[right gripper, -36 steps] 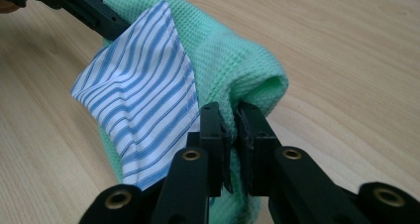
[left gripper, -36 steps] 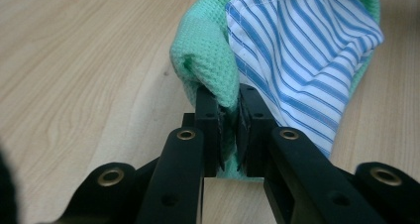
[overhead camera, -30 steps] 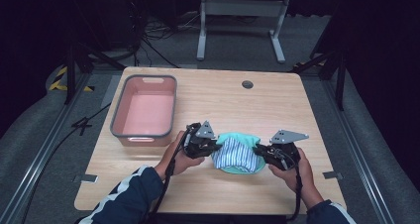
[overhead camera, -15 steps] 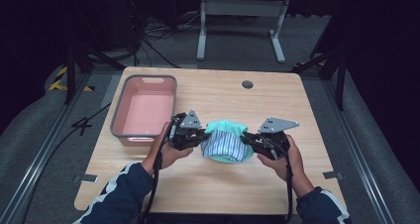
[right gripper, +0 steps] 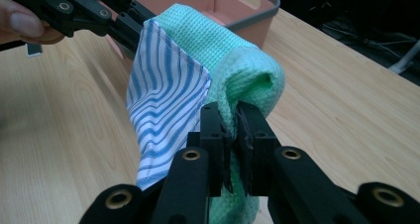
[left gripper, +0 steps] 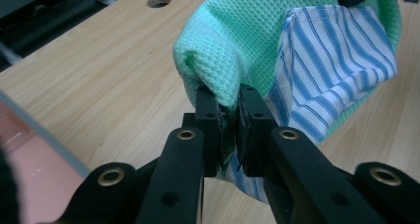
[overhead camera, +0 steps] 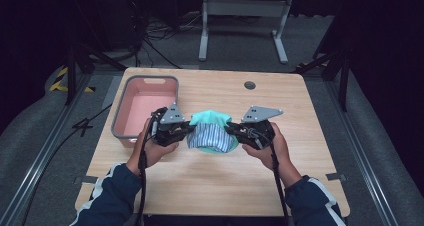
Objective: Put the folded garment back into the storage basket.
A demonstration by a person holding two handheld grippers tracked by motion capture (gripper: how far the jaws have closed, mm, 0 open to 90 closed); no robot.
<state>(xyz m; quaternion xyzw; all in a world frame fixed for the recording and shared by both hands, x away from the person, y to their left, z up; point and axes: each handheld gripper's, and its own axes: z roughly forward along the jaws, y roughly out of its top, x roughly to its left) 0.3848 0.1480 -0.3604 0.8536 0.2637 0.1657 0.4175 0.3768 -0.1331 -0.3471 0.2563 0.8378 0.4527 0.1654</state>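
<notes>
Two grippers share one load: a mint-green waffle-weave cloth (overhead camera: 211,120) with a blue-and-white striped cotton panel (overhead camera: 210,138) hanging from its near side, held up off the light wooden table (overhead camera: 300,116) between them.

Left gripper (overhead camera: 186,128): jaws pinched on the cloth's left end, green fold bunched just above them in the left gripper view (left gripper: 213,60). Right gripper (overhead camera: 231,131): jaws clamped on the right end the same way (right gripper: 233,130). Both nearly closed, only fabric between.

Key relation: the cloth's long axis runs left-right, gripper to gripper, and it sags in the middle. The pink plastic bin with a grey rim (overhead camera: 146,111) sits just left of and slightly beyond the left gripper, so the left hand is nearer; my guess is any drop-off goes leftward.

Waffle side is thick and nubby, stripe side thin and smooth; soft, will drape and fold.
</notes>
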